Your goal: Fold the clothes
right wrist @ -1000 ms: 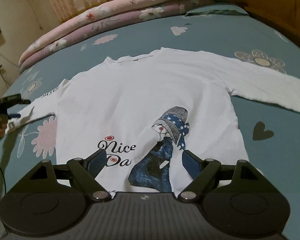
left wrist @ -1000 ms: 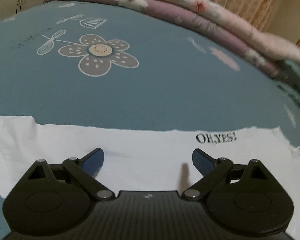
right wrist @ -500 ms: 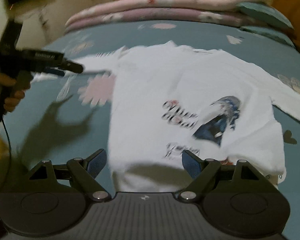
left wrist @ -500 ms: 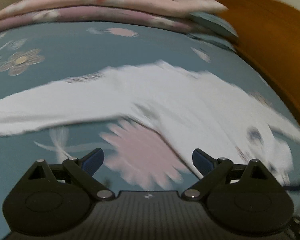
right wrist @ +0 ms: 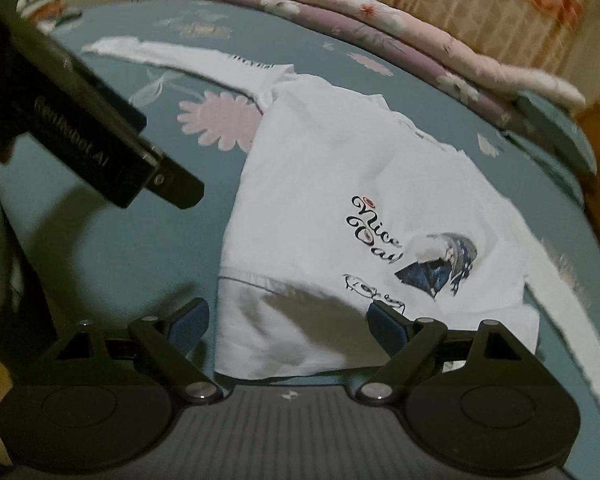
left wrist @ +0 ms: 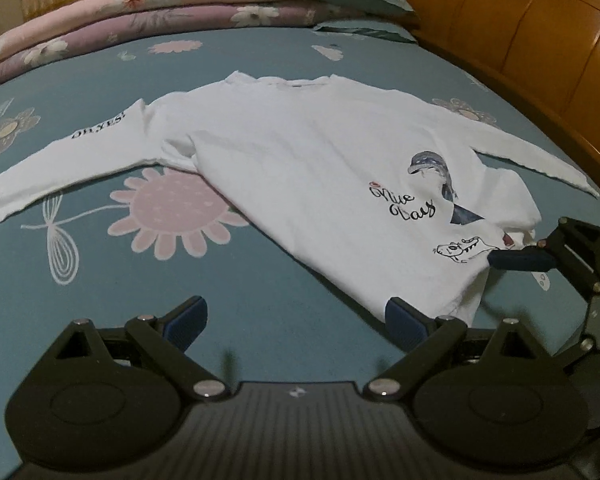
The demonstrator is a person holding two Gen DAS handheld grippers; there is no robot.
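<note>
Left claw (left wrist: pixel 296 316) is spread wide over blue bedsheet (left wrist: pixel 260 304), empty; right claw (right wrist: pixel 288 320) is opening, empty, above the hem of the white long-sleeved shirt (left wrist: pixel 300 160), which lies flat ahead. Folded quilts (left wrist: pixel 160 12) lie beyond.

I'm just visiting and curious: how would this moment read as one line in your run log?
step: reaching for hem | white shirt: flat on bed, sleeves out | left gripper: open, empty | right gripper: jaws opening over hem, nothing held

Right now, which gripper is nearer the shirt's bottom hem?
Right. The right gripper hangs over the hem of the white shirt, jaws opening. The left gripper hovers over bare bedsheet beside the hem corner.
</note>
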